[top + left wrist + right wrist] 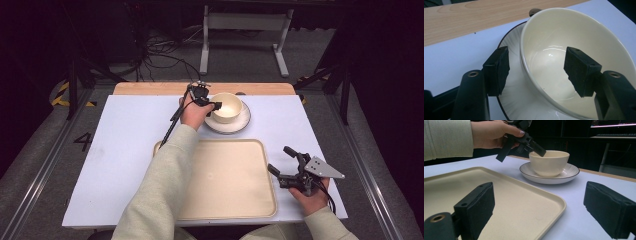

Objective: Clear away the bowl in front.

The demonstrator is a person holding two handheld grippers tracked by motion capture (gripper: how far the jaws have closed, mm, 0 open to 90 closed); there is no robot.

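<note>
We are at the grasping step: our left gripper (536,72) straddles the near wall of the cream bowl (227,106), one pad inside and one outside, spread and not yet pressing on it. The bowl stands on a dark-rimmed saucer (243,121) at the far middle of the white table (120,145). Next we judge the jaws must pinch that wall squarely before any lift, or the bowl may tip on the saucer. A beige tray (227,180) lies near us, bare. Our right gripper (282,161) hovers just right of the tray, pads apart, holding nothing. Beyond lies a wooden strip (200,88), then dark floor with cables.
</note>
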